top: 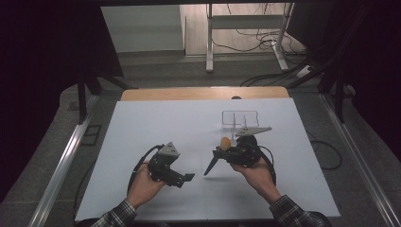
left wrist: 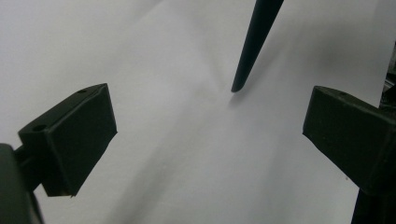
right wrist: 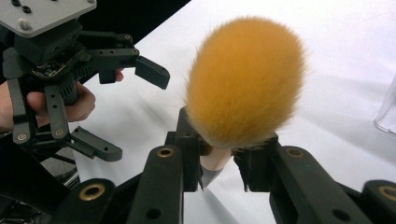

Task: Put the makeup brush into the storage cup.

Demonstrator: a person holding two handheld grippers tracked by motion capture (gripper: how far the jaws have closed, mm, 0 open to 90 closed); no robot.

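**Brush clamped in your right gripper, clear box behind it**

Your right gripper (top: pixel 230 150) has its jaws clamped on a brush (right wrist: pixel 245 81), gripping it just below the orange bristle head. In the right gripper view the fluffy head stands up above the jaws; in the high view the dark, tapered handle (top: pixel 211 166) slants down toward the white tabletop (top: pixel 142 123), its tip close to the surface.

Your left gripper (top: pixel 182 177) sits to the left of the brush, jaws apart with nothing between them. In the left gripper view the handle tip (left wrist: pixel 239 84) hangs ahead of those jaws, clear of them.

A clear box (top: pixel 240 118) with inner dividers stands on the tabletop just behind your right gripper. You cannot tell from the pictures whether anything lies in its compartments.
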